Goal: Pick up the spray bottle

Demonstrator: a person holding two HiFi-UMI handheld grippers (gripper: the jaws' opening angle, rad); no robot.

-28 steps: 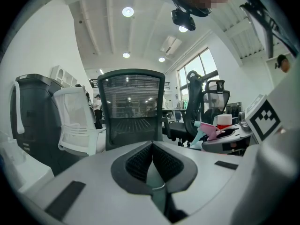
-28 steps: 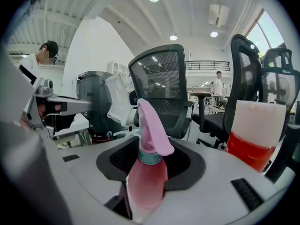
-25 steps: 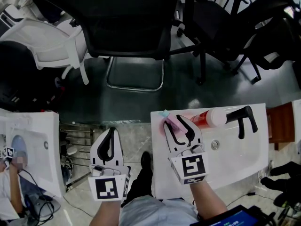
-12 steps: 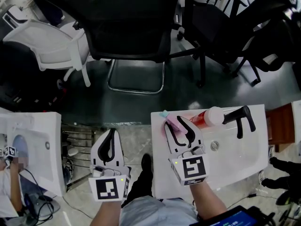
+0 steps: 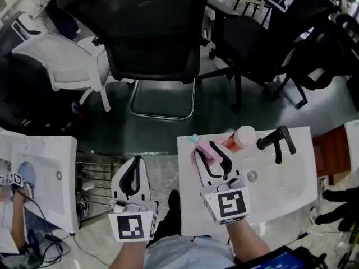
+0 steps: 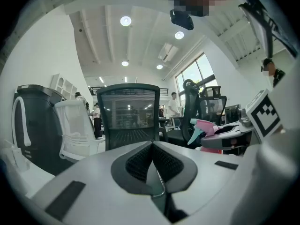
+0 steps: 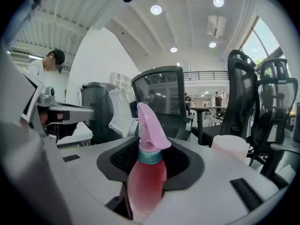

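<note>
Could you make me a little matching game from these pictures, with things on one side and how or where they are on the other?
Things:
1. spray bottle
2. left tongs
3. tap

Descriptions:
A. shut, with nothing between them
B. black, mounted on the white sink
C. pink, clamped in the right tongs

Pairs: 1-C, 2-A, 3-B
</note>
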